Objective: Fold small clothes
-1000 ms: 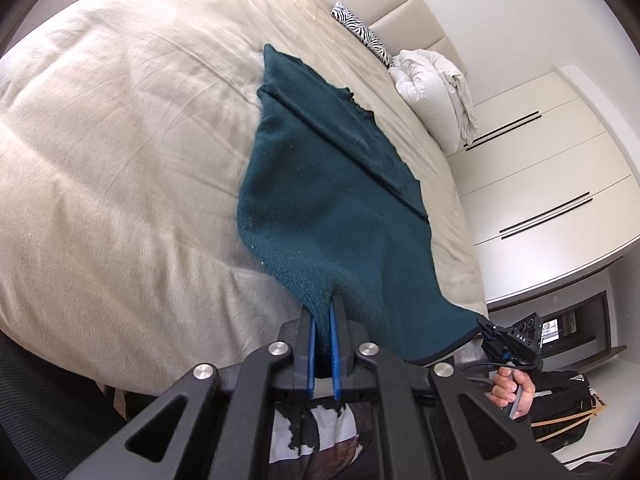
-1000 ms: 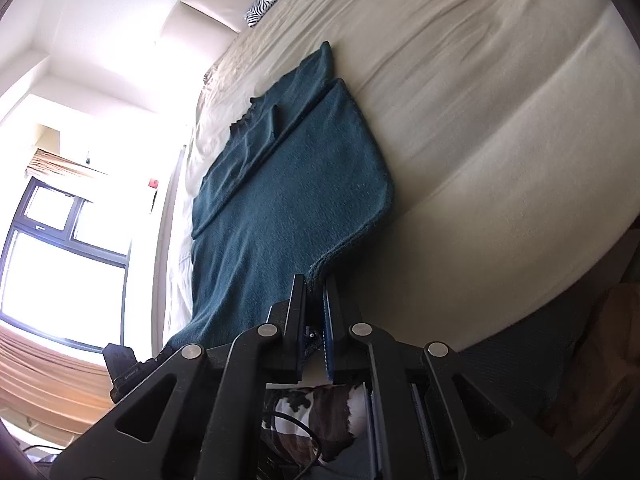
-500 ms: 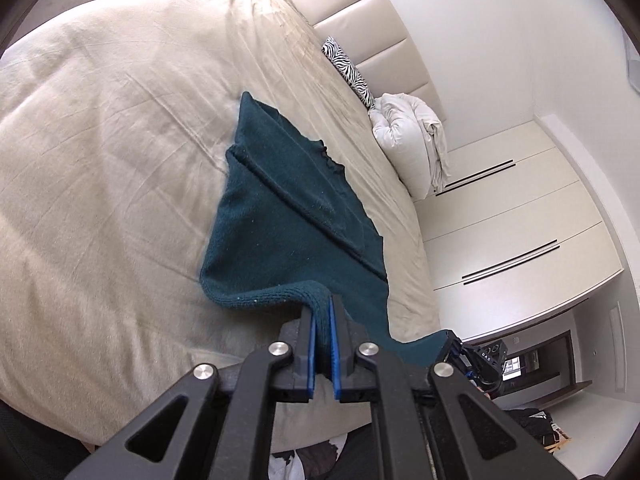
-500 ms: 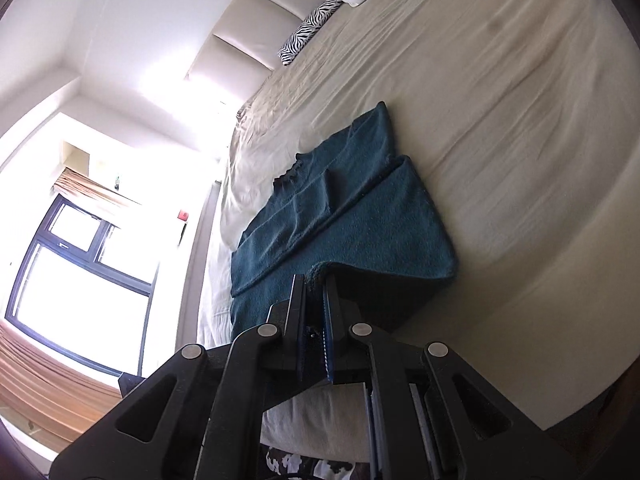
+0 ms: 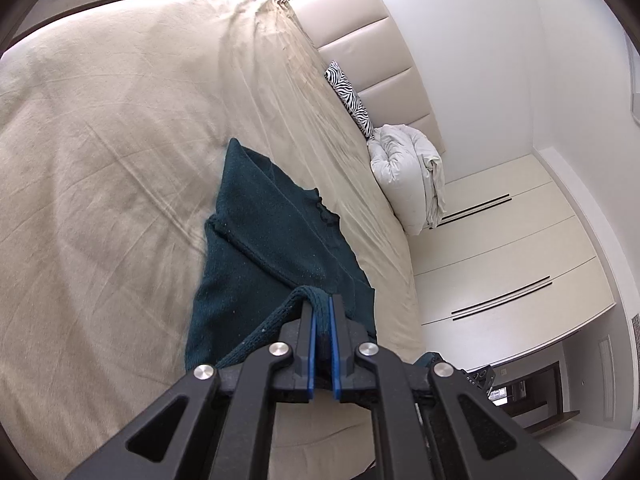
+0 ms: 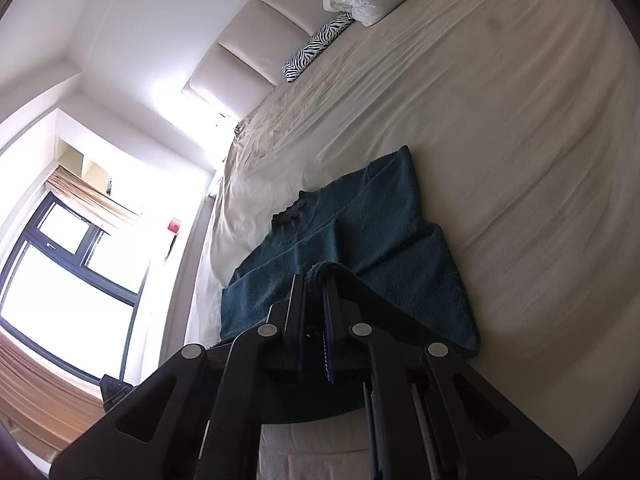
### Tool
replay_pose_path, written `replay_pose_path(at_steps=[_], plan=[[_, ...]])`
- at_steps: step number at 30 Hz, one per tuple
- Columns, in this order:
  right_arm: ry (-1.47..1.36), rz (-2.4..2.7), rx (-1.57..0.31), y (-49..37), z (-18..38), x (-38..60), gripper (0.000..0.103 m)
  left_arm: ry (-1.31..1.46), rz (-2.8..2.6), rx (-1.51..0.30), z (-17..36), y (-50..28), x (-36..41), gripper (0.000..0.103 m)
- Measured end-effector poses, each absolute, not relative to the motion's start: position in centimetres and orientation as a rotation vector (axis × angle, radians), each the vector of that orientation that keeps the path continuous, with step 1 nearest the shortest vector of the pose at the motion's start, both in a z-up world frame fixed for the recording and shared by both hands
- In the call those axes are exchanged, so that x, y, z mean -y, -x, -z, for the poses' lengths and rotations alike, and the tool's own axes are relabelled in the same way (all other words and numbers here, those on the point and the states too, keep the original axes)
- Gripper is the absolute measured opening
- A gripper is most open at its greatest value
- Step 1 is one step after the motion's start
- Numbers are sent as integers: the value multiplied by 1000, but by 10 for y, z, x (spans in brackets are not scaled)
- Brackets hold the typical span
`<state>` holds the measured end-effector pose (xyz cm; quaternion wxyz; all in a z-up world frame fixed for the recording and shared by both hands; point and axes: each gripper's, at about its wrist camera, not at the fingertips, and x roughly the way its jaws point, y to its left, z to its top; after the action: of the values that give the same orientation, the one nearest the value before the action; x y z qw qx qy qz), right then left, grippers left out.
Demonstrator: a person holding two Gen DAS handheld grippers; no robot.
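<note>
A dark teal knitted sweater (image 5: 276, 240) lies on the beige bed (image 5: 100, 140), its sleeves folded in over the body. My left gripper (image 5: 320, 300) is shut on one corner of the sweater's bottom hem and holds it lifted over the body. My right gripper (image 6: 316, 276) is shut on the other hem corner of the sweater (image 6: 384, 240), also lifted and carried toward the neckline (image 6: 290, 214). The lower part of the sweater curls up under both grippers.
A zebra-print cushion (image 5: 348, 96) and a bunched white duvet (image 5: 408, 176) lie at the padded headboard (image 5: 372, 40). White wardrobes (image 5: 500, 248) stand beside the bed. A window (image 6: 60, 272) with curtains is on the other side.
Both grippers have carried the sweater's bottom hem up from the bed's near edge and forward over the body toward the neckline; the sweater now doubles over itself.
</note>
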<state>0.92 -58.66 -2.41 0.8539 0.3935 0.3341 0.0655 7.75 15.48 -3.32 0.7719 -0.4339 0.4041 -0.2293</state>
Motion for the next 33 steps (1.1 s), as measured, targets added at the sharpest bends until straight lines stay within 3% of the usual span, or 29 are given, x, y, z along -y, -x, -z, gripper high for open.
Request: replay_pose_path(at_steps=[17,33], plan=[[-794,-19,-705,-130,52,607,6,921,458,-874,37,-197,-133,7],[-764,90,-768,-250,103,625,6,881,340,-934,77,-304,-119,7]])
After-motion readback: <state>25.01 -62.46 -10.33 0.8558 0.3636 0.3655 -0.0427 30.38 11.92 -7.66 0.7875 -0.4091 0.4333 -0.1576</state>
